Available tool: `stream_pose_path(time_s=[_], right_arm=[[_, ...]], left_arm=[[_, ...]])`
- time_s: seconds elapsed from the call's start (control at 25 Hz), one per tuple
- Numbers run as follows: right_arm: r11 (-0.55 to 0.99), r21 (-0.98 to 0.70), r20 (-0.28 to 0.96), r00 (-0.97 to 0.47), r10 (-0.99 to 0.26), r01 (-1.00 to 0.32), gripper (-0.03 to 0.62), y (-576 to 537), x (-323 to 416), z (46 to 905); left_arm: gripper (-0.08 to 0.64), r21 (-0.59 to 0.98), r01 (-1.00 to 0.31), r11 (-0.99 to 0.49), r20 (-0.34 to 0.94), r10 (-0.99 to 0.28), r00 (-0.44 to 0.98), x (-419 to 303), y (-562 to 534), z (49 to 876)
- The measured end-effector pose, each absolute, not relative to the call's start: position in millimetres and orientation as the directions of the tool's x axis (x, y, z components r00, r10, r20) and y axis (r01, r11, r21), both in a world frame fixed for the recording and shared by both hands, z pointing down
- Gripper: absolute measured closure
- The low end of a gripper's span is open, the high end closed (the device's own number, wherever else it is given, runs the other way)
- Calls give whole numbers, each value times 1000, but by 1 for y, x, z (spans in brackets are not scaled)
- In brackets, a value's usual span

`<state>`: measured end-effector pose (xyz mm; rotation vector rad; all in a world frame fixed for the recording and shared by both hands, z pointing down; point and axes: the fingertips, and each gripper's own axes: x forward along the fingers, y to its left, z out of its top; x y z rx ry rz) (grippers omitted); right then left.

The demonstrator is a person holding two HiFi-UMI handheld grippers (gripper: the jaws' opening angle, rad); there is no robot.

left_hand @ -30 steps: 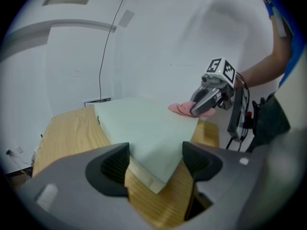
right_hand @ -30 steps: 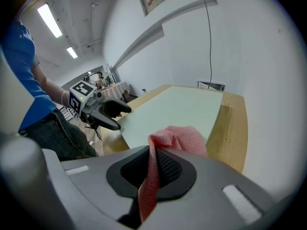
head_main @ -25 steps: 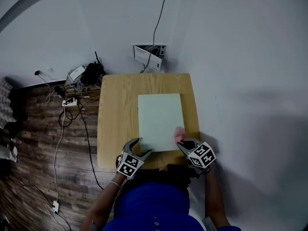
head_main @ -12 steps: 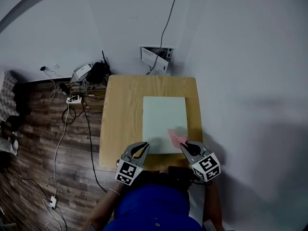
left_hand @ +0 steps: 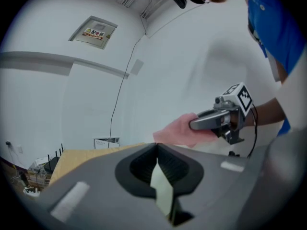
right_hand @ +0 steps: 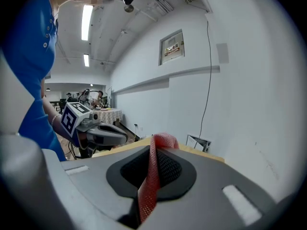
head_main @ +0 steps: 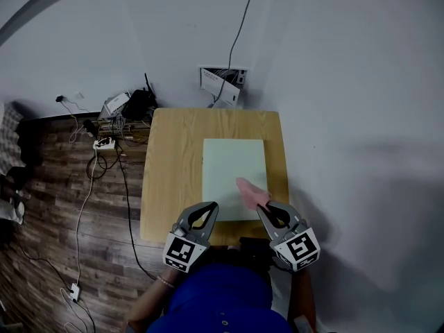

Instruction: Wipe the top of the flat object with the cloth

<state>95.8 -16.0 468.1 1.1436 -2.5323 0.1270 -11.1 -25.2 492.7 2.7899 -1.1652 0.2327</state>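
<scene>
A pale green flat sheet [head_main: 232,165] lies on the light wooden table [head_main: 170,165]. My right gripper [head_main: 262,207] hangs above the sheet's near right corner, shut on a pink cloth [head_main: 248,189]. In the right gripper view the cloth [right_hand: 152,176] runs as a mesh strip between the shut jaws of that gripper [right_hand: 153,140]. My left gripper [head_main: 210,207] is above the near left corner. Its jaws have just been closing and now meet with nothing seen held. In the left gripper view [left_hand: 157,147] a pale sliver shows through the slit, and the cloth [left_hand: 175,131] hangs from the right gripper [left_hand: 192,125].
Cables and a power strip [head_main: 104,144] lie on the dark wood floor left of the table, beside a black router [head_main: 135,106]. A wall box [head_main: 222,78] sits behind the table. A white wall runs along the right. The person's blue shirt [head_main: 222,297] fills the near edge.
Both grippers have risen off the table toward the head camera. The left jaws went from open to shut. The pink cloth lifted off the sheet with the right gripper.
</scene>
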Motion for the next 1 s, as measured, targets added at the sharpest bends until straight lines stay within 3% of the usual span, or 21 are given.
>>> stream_pose_path(time_s=[0.48,1.0], right_arm=[[648,68,176,-630,-757,-759,578,-20,84,401],[647,55,70,-643,-762,-761,578,-22,72,371]], left_arm=[[557,82,-736,-672,66,-733,677,-5,-28,421],[557,93,-755,-649,-10,-759,651,5,-29,370]])
